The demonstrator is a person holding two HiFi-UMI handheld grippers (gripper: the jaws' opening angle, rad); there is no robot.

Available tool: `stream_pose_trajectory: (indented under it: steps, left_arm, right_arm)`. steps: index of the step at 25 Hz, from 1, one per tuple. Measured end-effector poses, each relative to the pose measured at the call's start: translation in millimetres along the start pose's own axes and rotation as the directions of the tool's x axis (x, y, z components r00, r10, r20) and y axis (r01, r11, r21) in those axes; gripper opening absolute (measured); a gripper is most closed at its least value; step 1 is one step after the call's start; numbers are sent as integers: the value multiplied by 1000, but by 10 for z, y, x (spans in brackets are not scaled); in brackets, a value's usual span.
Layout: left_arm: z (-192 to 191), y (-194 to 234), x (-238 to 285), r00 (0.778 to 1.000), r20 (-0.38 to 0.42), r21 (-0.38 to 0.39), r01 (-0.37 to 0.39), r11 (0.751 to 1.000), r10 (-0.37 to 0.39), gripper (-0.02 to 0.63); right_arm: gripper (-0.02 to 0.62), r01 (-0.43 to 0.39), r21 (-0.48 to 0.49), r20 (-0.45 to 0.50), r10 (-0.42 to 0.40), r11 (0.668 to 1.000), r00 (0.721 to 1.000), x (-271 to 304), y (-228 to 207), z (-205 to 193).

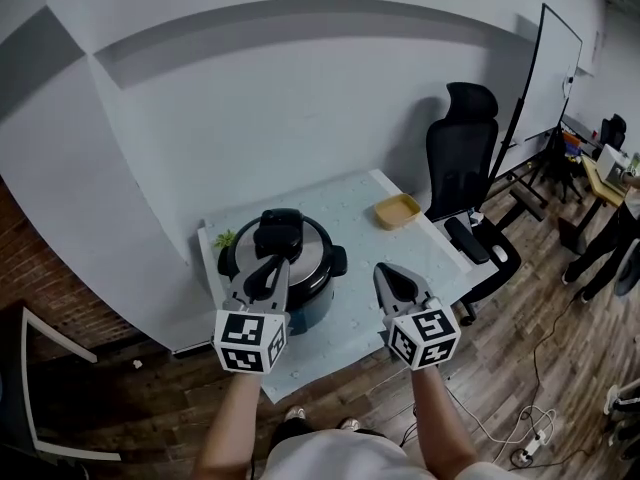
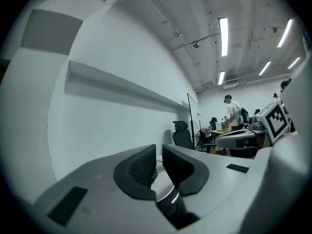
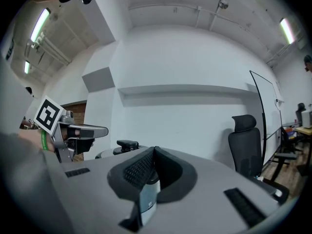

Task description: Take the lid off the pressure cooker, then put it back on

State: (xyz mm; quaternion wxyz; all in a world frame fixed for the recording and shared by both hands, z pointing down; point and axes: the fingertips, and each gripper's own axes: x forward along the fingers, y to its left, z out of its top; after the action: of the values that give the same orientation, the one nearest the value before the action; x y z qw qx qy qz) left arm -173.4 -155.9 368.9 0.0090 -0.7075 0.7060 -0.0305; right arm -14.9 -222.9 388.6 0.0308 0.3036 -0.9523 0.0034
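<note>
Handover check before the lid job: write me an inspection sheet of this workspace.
Surface: table with a light mat, set against the wall.
Job's things: pressure cooker at the table's near left, lid on.
Clutter: yellow dish at the far corner; something green beside the cooker, too small to identify.
Grippers: left gripper has its jaws a narrow slit apart with nothing between them; right gripper has its jaws together and is empty.
Cables: cords and a power strip on the wood floor at the right.
Surroundings: black office chair beside the table, whiteboard, people at the far right.
</note>
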Motion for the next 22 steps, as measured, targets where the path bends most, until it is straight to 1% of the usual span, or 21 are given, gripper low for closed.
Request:
stream_pose_trajectory:
  steps: [2,6,9,16,22]
  left_arm:
    - [-50,-71,-21,1000,-4,-4,-10,1000,10,31]
    - [-142,-165,-45,999,-2,-30,-38,999,38,14]
    - [-182,-185,-68,998,0,-45,-57,997,57,12]
    - [-205,-155,-84,996,6,-42,-89,995,89,12]
    - [-219,-140,-80,996,7,-39,-93,995,93,12]
  right_arm:
    - [0,-1,-1,-1,1,1000,1000,-25,-12,-6]
    - [0,6,-2,1,-6,1000,1000,-68,-60,-13]
    - [0,14,-6,4,-14,1000,1000,-108,-81,4]
    - [0,38,-19,16,-38,999,999,-166,-139,43]
    - [0,46,-22,28,-45,999,999,-191,-168,80]
